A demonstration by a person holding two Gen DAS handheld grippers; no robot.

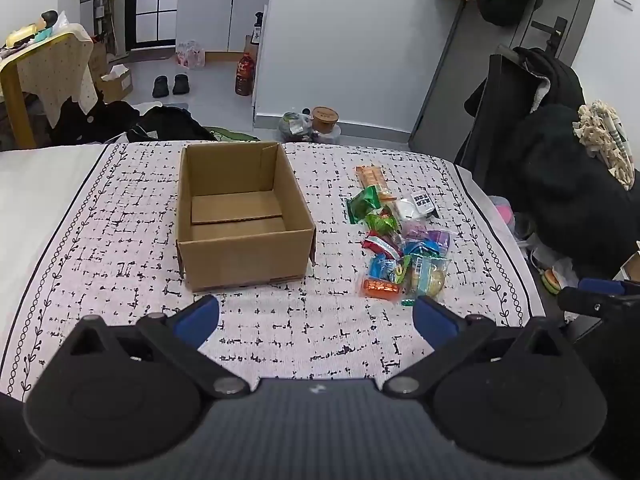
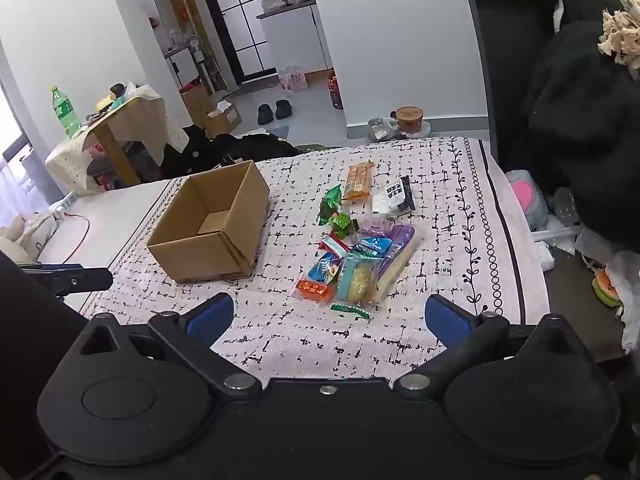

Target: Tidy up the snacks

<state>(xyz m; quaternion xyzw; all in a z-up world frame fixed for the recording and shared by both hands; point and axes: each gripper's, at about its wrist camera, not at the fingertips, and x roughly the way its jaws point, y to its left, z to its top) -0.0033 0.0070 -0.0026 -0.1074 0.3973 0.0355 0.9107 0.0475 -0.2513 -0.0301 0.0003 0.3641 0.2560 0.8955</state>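
Your left wrist camera sits low over the near edge of the patterned cloth point(image 1: 280, 332), tilted downward and facing almost square on to the cardboard box point(image 1: 244, 216), with the snack pile point(image 1: 400, 240) off to its right. Your right wrist camera looks down from a similar closeness but further right, so the snack pile point(image 2: 356, 252) lies nearly centred and the box point(image 2: 212, 224) sits left, seen corner-on. Both share box, snacks and far doorway; the dark shape at each frame's inner edge is probably the other gripper.

A plain brown cardboard box point(image 1: 240, 216) sits left on a white cloth point(image 1: 280, 332) with black dashes; right, green, blue, orange, purple snack packets point(image 1: 400, 248).
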